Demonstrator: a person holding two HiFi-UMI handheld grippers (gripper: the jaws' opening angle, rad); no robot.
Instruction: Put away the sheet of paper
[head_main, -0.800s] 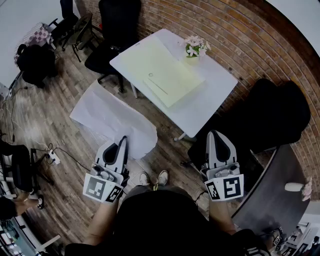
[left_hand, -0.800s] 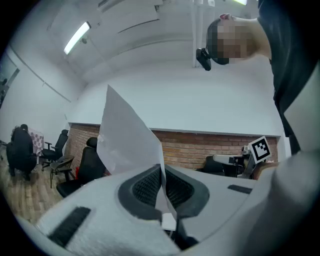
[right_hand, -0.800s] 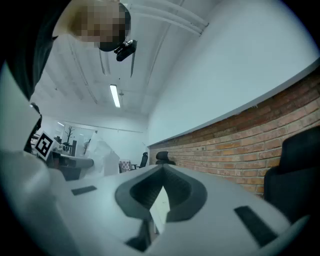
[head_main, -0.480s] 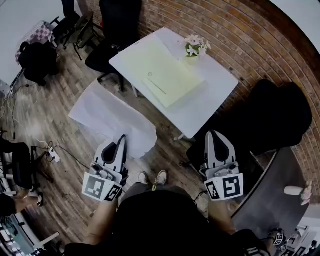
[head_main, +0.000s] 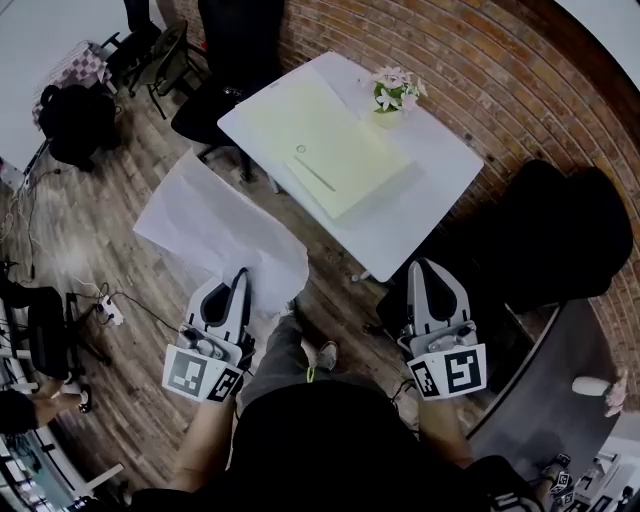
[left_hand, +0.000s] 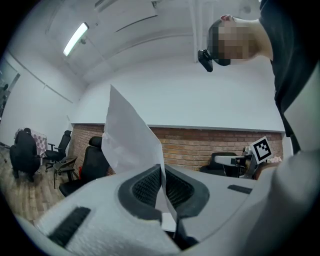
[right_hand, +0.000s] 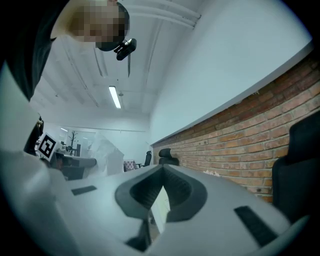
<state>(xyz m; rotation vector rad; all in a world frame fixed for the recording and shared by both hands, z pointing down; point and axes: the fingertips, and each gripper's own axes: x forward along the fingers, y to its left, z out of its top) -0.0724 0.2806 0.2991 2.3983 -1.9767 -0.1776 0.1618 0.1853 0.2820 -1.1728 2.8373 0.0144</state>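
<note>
1. Low in the head view, on the person's left, the left tool (head_main: 240, 280) points level, its jaws pressed together on the near end of the sheet of paper (head_main: 215, 225).
2. Seen along that tool's own jaws, the white sheet runs up from between the ribbed pads and stands well above them, creased and leaning to the left.
3. From above, the sheet spreads out in the air ahead of the left tool, over the wooden floor (head_main: 95, 215) and to the left of the white bench (head_main: 425, 190). Whether its far edge touches the bench cannot be told.
4. The right tool (head_main: 430, 270) is held level just off the bench's near corner, well apart from the sheet. Its jaws are pressed together with nothing pinched between them.
5. On the bench lies a pale yellow folder (head_main: 320, 140) that covers much of the top. A small pot of flowers (head_main: 393, 95) stands at the side nearest the brick wall (head_main: 500, 70).
6. A black office chair (head_main: 235, 45) stands at the bench's far left side, and a black seat (head_main: 545, 235) sits to the bench's right, against the wall.
7. One shoe (head_main: 325, 355) of the person shows on the floor between the two tools.
</note>
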